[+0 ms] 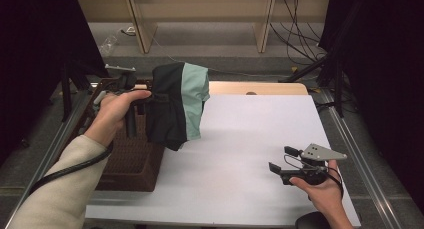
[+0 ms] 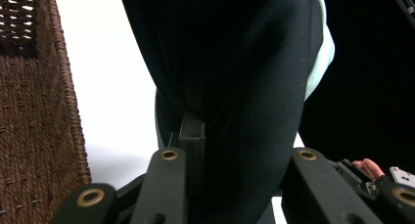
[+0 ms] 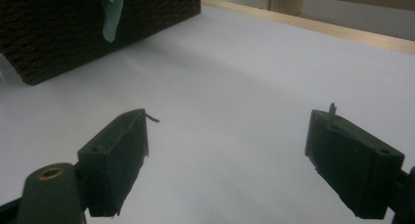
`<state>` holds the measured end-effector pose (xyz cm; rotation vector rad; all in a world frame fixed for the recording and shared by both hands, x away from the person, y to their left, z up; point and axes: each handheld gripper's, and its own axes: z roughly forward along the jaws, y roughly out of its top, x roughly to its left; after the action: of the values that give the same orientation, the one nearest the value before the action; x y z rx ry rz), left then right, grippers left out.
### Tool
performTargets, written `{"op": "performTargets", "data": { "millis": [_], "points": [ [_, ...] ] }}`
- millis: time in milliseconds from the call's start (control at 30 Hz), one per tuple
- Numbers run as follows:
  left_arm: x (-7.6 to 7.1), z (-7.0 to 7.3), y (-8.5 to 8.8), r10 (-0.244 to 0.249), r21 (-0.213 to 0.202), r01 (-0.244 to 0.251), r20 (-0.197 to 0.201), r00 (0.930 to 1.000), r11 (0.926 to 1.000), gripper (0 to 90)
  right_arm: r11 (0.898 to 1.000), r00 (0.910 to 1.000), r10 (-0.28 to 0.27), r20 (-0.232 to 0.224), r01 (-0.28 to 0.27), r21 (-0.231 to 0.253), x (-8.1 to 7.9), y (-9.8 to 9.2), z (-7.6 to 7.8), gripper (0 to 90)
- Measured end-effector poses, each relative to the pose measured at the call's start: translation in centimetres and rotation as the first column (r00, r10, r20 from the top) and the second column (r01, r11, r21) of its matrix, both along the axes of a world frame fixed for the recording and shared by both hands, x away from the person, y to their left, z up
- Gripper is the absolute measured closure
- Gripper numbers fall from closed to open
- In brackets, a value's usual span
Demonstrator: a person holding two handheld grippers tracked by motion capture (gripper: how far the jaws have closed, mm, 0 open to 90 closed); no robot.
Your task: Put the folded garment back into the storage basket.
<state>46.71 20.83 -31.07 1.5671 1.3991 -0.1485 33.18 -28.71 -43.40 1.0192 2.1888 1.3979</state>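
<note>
Fingers of our left gripper (image 1: 150, 100) clench a black and mint-green garment (image 1: 177, 106), holding it in the air above the table's (image 1: 250, 139) left edge, over the brown wicker basket (image 1: 131, 161) at the near left corner. Our right gripper (image 1: 284, 159) rests near the right edge, its fingers (image 3: 115, 158) spread and bare.

L gripper (image 1: 142, 96) raised, jaws clamped, R gripper (image 1: 282, 159) low, jaws wide apart
</note>
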Motion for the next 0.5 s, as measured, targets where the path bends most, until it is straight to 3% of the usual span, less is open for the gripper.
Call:
{"op": "performTargets", "data": {
  "millis": [500],
  "points": [
    [-0.16,0.8,1.01,0.017,-0.007,-0.017,0.015,0.9997,0.9998,70.2,1.0,1.0,0.0,0.001,-0.001,0.002,0.06,-0.01,-0.04,16.9]
  ]
}}
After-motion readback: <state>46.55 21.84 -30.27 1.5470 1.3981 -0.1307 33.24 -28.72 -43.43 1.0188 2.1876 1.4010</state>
